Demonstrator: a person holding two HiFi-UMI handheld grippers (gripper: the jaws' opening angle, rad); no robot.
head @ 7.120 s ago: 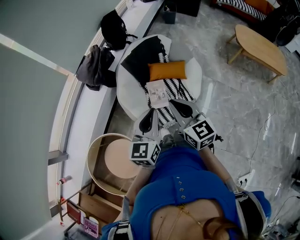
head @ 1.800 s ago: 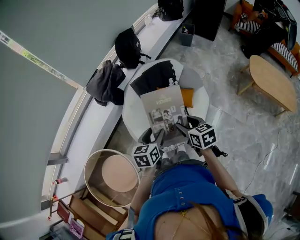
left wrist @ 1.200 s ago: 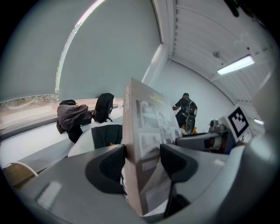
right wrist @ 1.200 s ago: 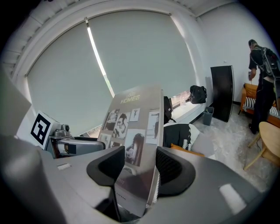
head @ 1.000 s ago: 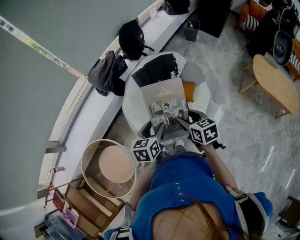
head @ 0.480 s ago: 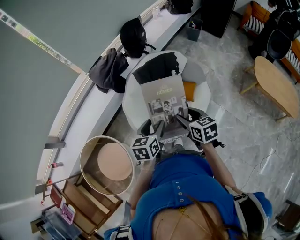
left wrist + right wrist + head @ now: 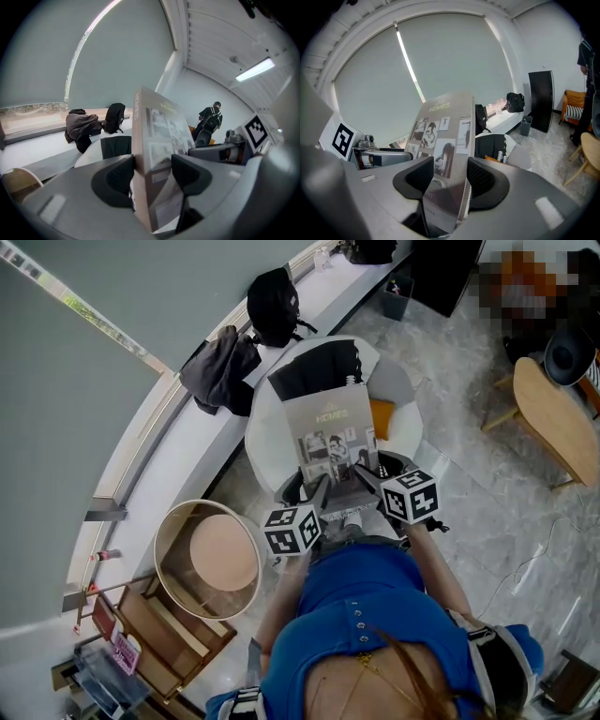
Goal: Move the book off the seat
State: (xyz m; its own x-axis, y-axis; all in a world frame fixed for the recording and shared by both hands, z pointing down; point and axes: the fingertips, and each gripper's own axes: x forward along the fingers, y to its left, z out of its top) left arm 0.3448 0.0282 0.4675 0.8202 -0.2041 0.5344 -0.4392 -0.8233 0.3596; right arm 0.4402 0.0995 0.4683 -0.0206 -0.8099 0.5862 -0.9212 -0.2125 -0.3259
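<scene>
Presently, viewed from my remote station, both grippers hold the book [image 7: 336,442] upright by its lower edge, lifted above the round white seat [image 7: 265,442] and clear of it. My left gripper [image 7: 152,174] has its jaws pressed against both covers at the lower left corner. My right gripper [image 7: 446,177] clamps the lower right corner in the same way. An orange cushion [image 7: 381,418] and a black-and-white throw [image 7: 314,371] lie on the seat beyond the book. A round side table [image 7: 211,554] stands left of the seat.
</scene>
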